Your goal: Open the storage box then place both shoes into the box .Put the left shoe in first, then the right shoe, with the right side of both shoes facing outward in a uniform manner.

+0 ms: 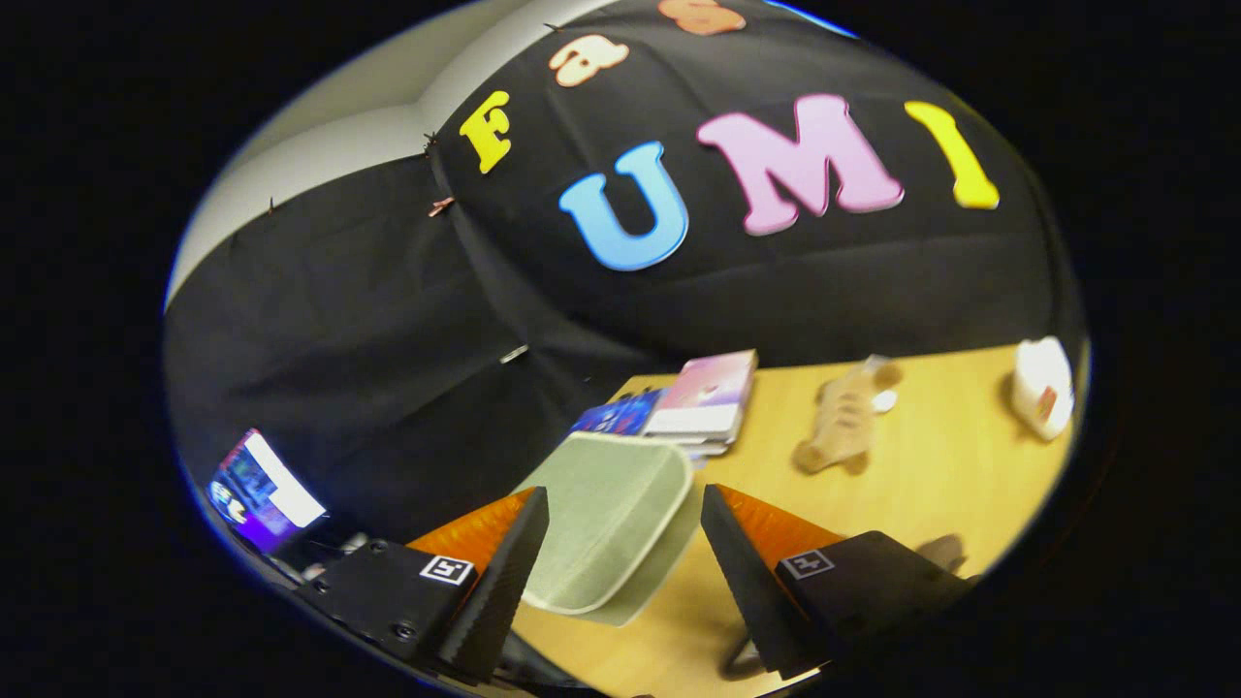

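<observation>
Storage box (606, 519) between spread fingers (504, 572)

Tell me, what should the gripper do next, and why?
Probably ease forward and down to the box. The gripper is open and holds nothing, and the pale green box sits between its fingers on the table.
</observation>
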### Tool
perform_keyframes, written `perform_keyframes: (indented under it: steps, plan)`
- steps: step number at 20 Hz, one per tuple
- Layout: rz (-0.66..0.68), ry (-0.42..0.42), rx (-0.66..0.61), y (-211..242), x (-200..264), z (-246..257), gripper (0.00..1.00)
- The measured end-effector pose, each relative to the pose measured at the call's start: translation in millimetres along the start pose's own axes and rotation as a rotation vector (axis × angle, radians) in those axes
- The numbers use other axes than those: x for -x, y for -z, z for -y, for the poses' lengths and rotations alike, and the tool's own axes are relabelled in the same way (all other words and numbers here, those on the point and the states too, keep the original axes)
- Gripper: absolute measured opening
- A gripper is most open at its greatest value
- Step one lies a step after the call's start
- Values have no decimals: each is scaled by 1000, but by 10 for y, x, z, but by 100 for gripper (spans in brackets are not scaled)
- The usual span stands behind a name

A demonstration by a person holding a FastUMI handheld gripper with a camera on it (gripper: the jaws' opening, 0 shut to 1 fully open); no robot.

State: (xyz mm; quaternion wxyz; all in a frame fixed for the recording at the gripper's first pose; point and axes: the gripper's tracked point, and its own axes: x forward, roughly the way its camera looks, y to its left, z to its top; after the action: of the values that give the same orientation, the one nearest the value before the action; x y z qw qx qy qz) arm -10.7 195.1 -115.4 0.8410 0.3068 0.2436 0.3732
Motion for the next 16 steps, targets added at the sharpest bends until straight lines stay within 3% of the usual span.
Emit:
perform_keyframes:
  steps: [5, 13, 16]
  plan:
    - [-237, -181, -387, 643, -364, 58, 98]
    - [-373, -298, -607, 1172, -674, 204, 97]
    - [-370, -401, -724, 1133, -718, 100, 95]
